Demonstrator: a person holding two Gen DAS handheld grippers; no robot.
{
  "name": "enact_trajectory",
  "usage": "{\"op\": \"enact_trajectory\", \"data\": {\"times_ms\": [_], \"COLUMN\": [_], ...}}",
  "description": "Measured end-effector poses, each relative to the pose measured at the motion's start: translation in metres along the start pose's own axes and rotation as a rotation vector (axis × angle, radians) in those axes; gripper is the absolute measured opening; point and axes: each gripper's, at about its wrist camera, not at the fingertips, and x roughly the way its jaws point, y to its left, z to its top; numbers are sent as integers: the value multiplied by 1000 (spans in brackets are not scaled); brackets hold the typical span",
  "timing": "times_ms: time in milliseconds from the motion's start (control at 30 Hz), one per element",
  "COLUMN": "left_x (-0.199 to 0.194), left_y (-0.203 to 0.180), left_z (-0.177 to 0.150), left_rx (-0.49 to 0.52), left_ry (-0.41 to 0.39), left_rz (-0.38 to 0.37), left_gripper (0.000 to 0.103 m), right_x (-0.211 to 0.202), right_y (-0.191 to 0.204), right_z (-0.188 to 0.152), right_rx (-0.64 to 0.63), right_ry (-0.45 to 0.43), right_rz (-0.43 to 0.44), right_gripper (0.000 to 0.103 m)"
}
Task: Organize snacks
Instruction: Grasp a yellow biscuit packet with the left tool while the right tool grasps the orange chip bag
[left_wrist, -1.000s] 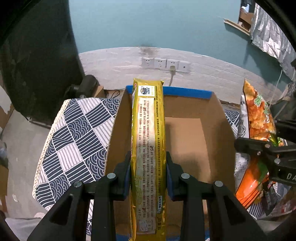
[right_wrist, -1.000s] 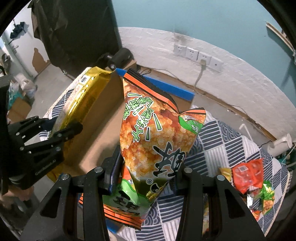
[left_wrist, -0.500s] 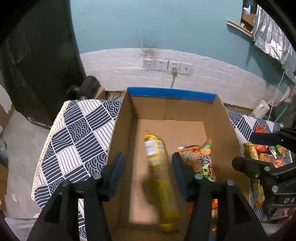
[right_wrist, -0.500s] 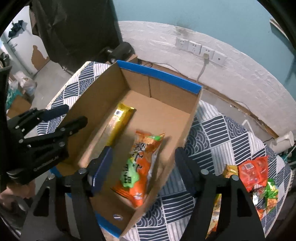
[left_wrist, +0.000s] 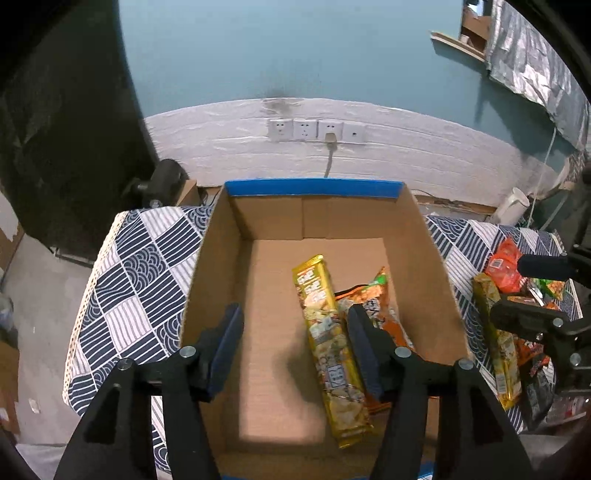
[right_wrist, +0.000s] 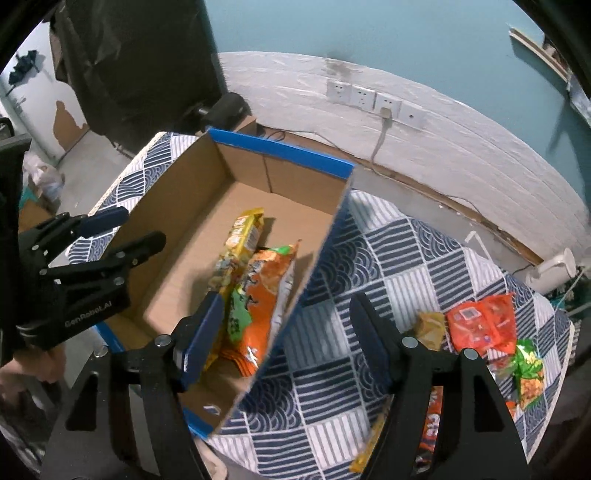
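With the yellow pack (left_wrist: 332, 350) and orange bag (right_wrist: 258, 291) lying in the cardboard box (left_wrist: 314, 188), both the left tool (left_wrist: 295, 347) and right tool (right_wrist: 286, 332) are wide open and empty, so the right one should next reach calmly to the loose snacks (right_wrist: 484, 328) on the surface (right_wrist: 388, 266) and grip one at its middle.

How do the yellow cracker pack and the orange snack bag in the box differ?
The yellow cracker pack is long and narrow; the orange snack bag is wider and crinkled. The pack lies left of the bag, its far end reaching nearer the back wall. Both lie flat in the cardboard box.
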Motion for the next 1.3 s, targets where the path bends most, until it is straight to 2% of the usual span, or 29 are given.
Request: {"op": "enact_trajectory", "data": {"times_ms": [367, 500, 833, 967, 1300], "left_x": [-11, -15, -13, -11, -5], "left_y": [-39, -58, -105, -124, -180], "left_z": [1, 0, -1, -3, -11], "left_rx": [97, 140, 227, 251, 338], "left_ry": [-10, -18, -3, 14, 46], "left_rz": [-9, -8, -30, -54, -101], "left_gripper": [60, 66, 66, 66, 68], "right_x": [-27, -36, -57, -60, -42], "right_y": [-48, -66, -112, -132, -177], "right_z": [-30, -40, -71, -88, -127], "right_rx": [45, 78, 151, 177, 271], "right_ry": [-34, -42, -57, -50, 16], "right_rz": [-82, -95, -134, -159, -184], "right_gripper": [72, 72, 72, 76, 76]}}
